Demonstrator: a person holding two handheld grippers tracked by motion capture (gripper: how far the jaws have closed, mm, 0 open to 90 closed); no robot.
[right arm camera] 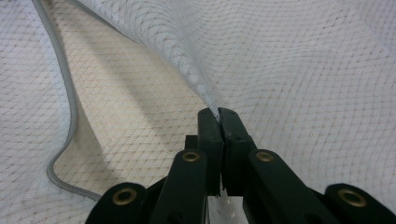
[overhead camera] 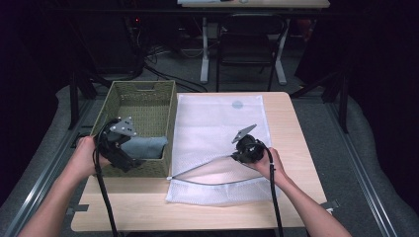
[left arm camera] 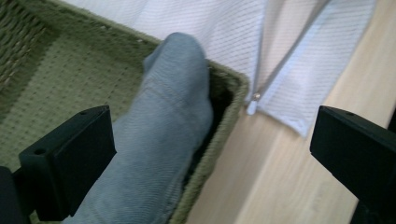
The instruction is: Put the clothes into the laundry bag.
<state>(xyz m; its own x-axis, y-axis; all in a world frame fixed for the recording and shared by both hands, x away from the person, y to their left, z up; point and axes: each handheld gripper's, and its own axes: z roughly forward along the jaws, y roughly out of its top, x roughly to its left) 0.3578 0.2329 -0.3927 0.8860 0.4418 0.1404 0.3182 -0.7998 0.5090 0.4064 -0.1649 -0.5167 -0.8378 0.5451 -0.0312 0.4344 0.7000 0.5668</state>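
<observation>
A grey folded cloth (overhead camera: 146, 146) lies in the near right corner of a woven green basket (overhead camera: 141, 87). My left gripper (overhead camera: 133, 159) hovers over that corner. In the left gripper view its jaws stand wide apart, open, and the cloth (left arm camera: 173, 107) runs up beside the left jaw toward the basket rim (left arm camera: 224, 126) without being pinched. A white mesh zip bag (overhead camera: 217, 121) lies flat to the right of the basket. My right gripper (overhead camera: 235, 157) is shut on the upper edge of the bag's opening (right arm camera: 205, 91) and holds it lifted off the lower layer.
The wooden table (overhead camera: 143, 202) has bare room along its near edge and at the far right. The bag's zipper pull (left arm camera: 254, 98) sits near the basket's corner. Beyond the table stand a chair and desk legs on a grey floor.
</observation>
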